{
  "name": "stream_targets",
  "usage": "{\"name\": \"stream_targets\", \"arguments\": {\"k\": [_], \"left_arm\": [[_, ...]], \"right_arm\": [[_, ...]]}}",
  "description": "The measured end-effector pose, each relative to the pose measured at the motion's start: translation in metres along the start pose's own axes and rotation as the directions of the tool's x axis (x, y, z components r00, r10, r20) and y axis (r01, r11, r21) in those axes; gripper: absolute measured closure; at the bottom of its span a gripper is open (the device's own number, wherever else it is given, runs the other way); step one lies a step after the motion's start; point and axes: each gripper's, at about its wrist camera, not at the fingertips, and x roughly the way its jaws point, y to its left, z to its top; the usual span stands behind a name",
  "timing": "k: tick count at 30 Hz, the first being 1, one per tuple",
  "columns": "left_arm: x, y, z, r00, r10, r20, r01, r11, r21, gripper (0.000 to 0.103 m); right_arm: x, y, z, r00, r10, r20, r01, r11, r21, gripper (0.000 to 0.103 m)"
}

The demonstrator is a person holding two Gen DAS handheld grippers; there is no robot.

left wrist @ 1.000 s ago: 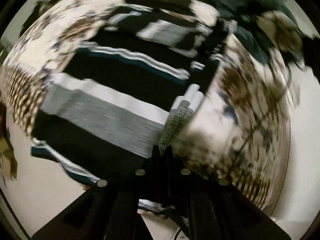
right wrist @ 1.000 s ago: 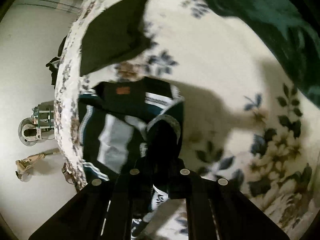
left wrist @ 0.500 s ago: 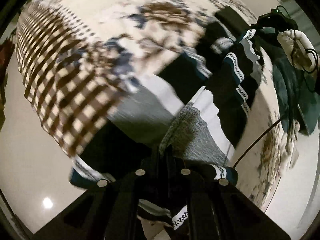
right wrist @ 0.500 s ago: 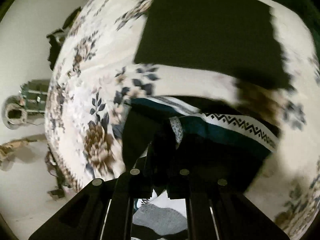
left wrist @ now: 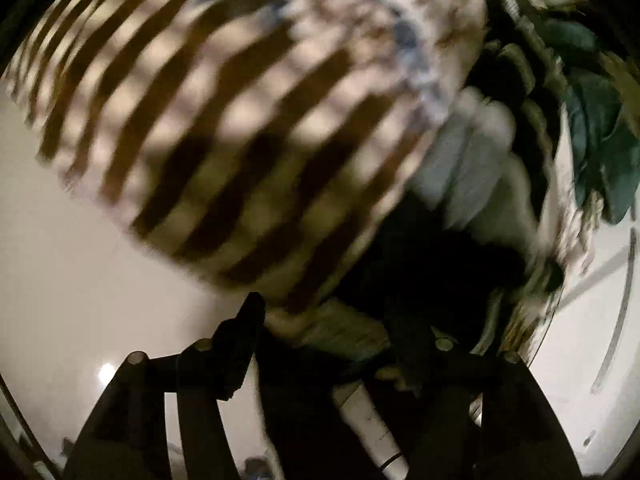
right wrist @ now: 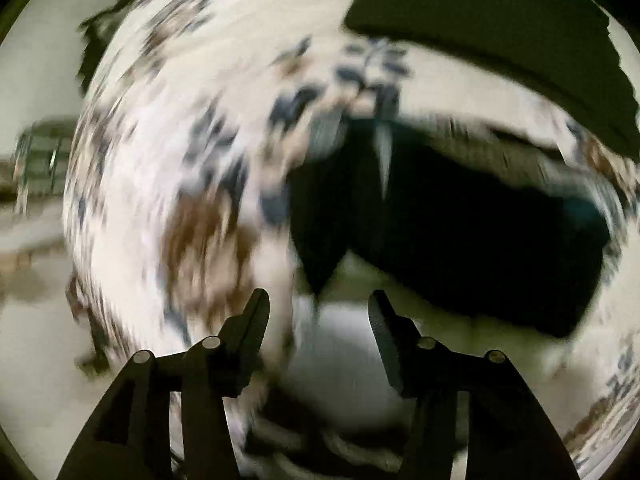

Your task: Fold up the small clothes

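Both views are heavily motion-blurred. Left gripper [left wrist: 332,316]: jaws stand apart, having just been opening; the dark striped garment [left wrist: 472,168] lies beyond and partly under the fingertips, at the edge of the patterned tablecloth [left wrist: 224,120], and the blur does not show whether any fold sits between the pads. A green cloth [left wrist: 600,140] lies at the far right of that view, beyond the garment. Right gripper [right wrist: 318,312]: jaws likewise apart, also just opened; nothing is pinched between them. The garment [right wrist: 480,232] rests on the floral tablecloth [right wrist: 168,152] just ahead of the right fingertips, its pale panel showing near the gap. A flat black piece [right wrist: 500,32] lies farther back on the cloth, apart from the garment.
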Motion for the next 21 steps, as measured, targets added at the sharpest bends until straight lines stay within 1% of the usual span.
{"name": "stream_targets", "arguments": {"k": [1,2,3,4,5,6,7,9,10,11,12,13,14,15,16,17,18,19,20,21], "left_arm": [[-0.002,0.005,-0.005,1.000,0.005,-0.007,-0.005,1.000,-0.004,0.045],[-0.005,0.011,-0.009,1.000,0.009,-0.012,-0.009,1.000,-0.009,0.045],[-0.008,0.015,-0.013,1.000,0.010,-0.014,-0.010,1.000,-0.013,0.045],[-0.011,0.017,-0.015,1.000,0.011,-0.012,-0.012,1.000,-0.020,0.045],[-0.014,0.018,-0.017,1.000,0.007,-0.003,-0.007,0.999,-0.031,0.045],[-0.017,0.018,-0.018,1.000,-0.007,0.010,0.007,0.999,-0.048,0.045],[-0.019,0.022,-0.017,1.000,-0.020,0.021,0.022,0.998,-0.063,0.045],[-0.027,0.021,-0.019,0.997,-0.060,0.057,0.066,0.991,-0.115,0.045],[-0.030,0.023,-0.014,0.995,-0.075,0.069,0.083,0.988,-0.130,0.045],[-0.034,0.022,-0.013,0.993,-0.086,0.086,0.098,0.984,-0.149,0.045],[-0.038,0.021,-0.012,0.991,-0.084,0.101,0.100,0.981,-0.164,0.045],[-0.041,0.018,-0.011,0.990,-0.082,0.113,0.100,0.980,-0.169,0.045],[-0.046,0.017,-0.011,0.989,-0.078,0.126,0.100,0.980,-0.172,0.045],[-0.051,0.015,-0.012,0.988,-0.070,0.140,0.094,0.980,-0.176,0.045],[-0.052,0.011,-0.010,0.987,-0.069,0.147,0.095,0.979,-0.179,0.044],[-0.053,0.009,-0.009,0.986,-0.075,0.150,0.102,0.978,-0.181,0.043],[-0.050,0.008,-0.007,0.987,-0.076,0.144,0.103,0.977,-0.187,0.042],[-0.047,0.006,-0.006,0.988,-0.081,0.135,0.107,0.974,-0.198,0.042],[-0.046,0.001,-0.005,0.986,-0.106,0.133,0.131,0.970,-0.203,0.042],[-0.042,-0.007,-0.003,0.983,-0.129,0.132,0.154,0.968,-0.197,0.042]], "right_arm": [[-0.001,0.005,-0.027,1.000,0.002,-0.020,-0.003,1.000,-0.027,0.049],[0.002,0.010,-0.061,0.998,0.007,-0.057,-0.010,0.999,-0.054,0.049],[0.006,0.012,-0.084,0.996,0.017,-0.086,-0.023,0.998,-0.063,0.049],[0.017,0.015,-0.119,0.990,0.038,-0.139,-0.048,0.997,-0.068,0.049],[0.029,0.017,-0.144,0.982,0.047,-0.181,-0.060,0.996,-0.068,0.049],[0.048,0.019,-0.179,0.972,0.057,-0.228,-0.073,0.995,-0.062,0.049],[0.067,0.019,-0.205,0.965,0.069,-0.252,-0.081,0.996,-0.037,0.049],[0.096,0.016,-0.245,0.954,0.137,-0.266,-0.130,0.990,0.047,0.049],[0.113,0.018,-0.267,0.948,0.176,-0.264,-0.159,0.984,0.084,0.049],[0.126,0.024,-0.287,0.945,0.212,-0.250,-0.188,0.975,0.115,0.049],[0.133,0.030,-0.299,0.940,0.243,-0.239,-0.215,0.967,0.134,0.049],[0.142,0.042,-0.319,0.916,0.328,-0.231,-0.292,0.940,0.176,0.049],[0.150,0.055,-0.338,0.885,0.400,-0.238,-0.360,0.913,0.193,0.049],[0.152,0.067,-0.350,0.878,0.410,-0.247,-0.375,0.910,0.175,0.049],[0.155,0.082,-0.366,0.873,0.407,-0.269,-0.387,0.913,0.125,0.049],[0.159,0.092,-0.379,0.845,0.439,-0.304,-0.427,0.898,0.110,0.049],[0.161,0.094,-0.391,0.815,0.478,-0.327,-0.465,0.877,0.120,0.049],[0.161,0.095,-0.404,0.779,0.514,-0.360,-0.507,0.853,0.123,0.049],[0.157,0.094,-0.413,0.780,0.506,-0.369,-0.509,0.855,0.097,0.049],[0.152,0.091,-0.420,0.789,0.497,-0.361,-0.505,0.860,0.079,0.049]]}}
